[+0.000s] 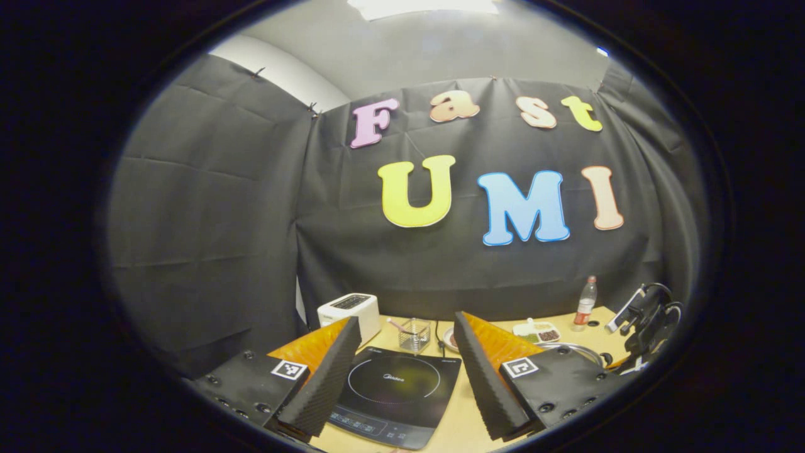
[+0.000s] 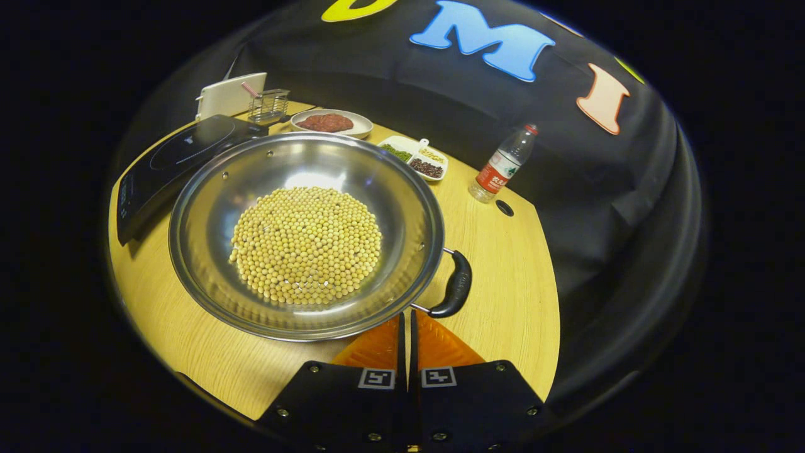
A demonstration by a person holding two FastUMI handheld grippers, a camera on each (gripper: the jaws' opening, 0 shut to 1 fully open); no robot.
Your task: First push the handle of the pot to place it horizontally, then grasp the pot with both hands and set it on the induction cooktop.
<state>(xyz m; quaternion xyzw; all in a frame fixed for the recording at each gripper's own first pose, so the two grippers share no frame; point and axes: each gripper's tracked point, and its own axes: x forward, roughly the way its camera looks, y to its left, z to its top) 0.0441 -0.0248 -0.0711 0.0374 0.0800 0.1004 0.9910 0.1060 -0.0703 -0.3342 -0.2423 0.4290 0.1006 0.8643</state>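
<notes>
The steel pot, a wide, shallow, shiny bowl with a heap of round yellow beans in its middle, sits on the pale wooden counter. Its looped black handle sticks out on the side toward the right tongs. Those tongs are pressed together with nothing between them, their tips just at the pot's near rim beside the handle. The flat, glossy black induction cooktop lies just beyond the pot, close to its far rim. Behind stand a white toaster, a wire basket, a plate of reddish food, a divided dish and a plastic bottle. Bare counter lies beyond the handle, out to the counter's edge.

The left tongs are spread wide and empty, their ribbed black pads either side of the cooktop below.
</notes>
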